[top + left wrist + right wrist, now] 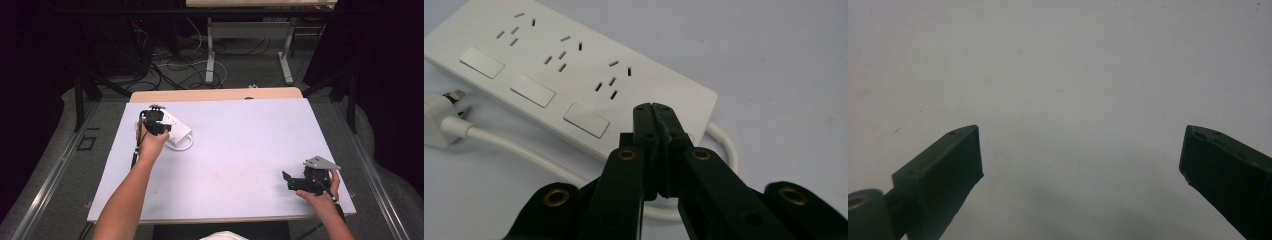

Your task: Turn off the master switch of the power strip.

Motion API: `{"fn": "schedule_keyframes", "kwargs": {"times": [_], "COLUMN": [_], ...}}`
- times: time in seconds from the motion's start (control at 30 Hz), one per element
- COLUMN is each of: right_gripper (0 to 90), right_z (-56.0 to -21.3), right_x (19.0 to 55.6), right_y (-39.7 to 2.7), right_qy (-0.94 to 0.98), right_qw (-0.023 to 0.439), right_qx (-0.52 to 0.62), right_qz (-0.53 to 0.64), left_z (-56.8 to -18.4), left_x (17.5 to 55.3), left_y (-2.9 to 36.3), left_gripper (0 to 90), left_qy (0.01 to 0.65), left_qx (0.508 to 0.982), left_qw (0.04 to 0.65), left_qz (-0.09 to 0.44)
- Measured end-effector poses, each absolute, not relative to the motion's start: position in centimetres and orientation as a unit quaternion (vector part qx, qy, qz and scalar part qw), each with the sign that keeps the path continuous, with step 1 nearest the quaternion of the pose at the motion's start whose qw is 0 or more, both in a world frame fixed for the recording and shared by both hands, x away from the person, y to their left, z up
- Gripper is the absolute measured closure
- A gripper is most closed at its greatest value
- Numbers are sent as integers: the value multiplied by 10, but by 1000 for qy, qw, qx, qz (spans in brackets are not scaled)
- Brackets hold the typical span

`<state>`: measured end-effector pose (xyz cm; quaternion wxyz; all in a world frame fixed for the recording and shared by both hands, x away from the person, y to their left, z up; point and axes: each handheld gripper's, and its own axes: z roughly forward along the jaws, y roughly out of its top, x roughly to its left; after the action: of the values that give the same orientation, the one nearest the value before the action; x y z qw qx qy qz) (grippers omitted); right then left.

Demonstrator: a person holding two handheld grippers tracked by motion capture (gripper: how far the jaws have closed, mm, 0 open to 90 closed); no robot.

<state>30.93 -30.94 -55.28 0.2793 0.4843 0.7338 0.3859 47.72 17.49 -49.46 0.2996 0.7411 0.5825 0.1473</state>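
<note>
A white power strip with three sockets and three rocker switches lies flat at the table's far left. Its white cable loops round the near end, and the plug rests beside it. My left gripper is shut with nothing between its jaws; the tips hover over the strip's near end, close to the last switch. My right gripper stands open near the table's front right corner, over bare white surface.
The white table top has a wooden strip along its far edge. Beyond it the floor holds cables and the legs of another table. A grey plate tops the right gripper.
</note>
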Motion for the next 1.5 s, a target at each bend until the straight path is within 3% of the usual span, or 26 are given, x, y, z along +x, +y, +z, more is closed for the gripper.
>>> {"fn": "schedule_keyframes", "kwargs": {"times": [1.5], "right_gripper": [30], "right_z": [-553], "right_x": [309], "right_y": [-309], "right_qy": [739], "right_qw": [276], "right_qx": [481], "right_qz": [383], "left_z": [-522], "left_x": [482], "left_y": [159], "left_gripper": [900], "left_qy": [573], "left_qx": [757], "left_qw": [284], "left_qz": [132]}}
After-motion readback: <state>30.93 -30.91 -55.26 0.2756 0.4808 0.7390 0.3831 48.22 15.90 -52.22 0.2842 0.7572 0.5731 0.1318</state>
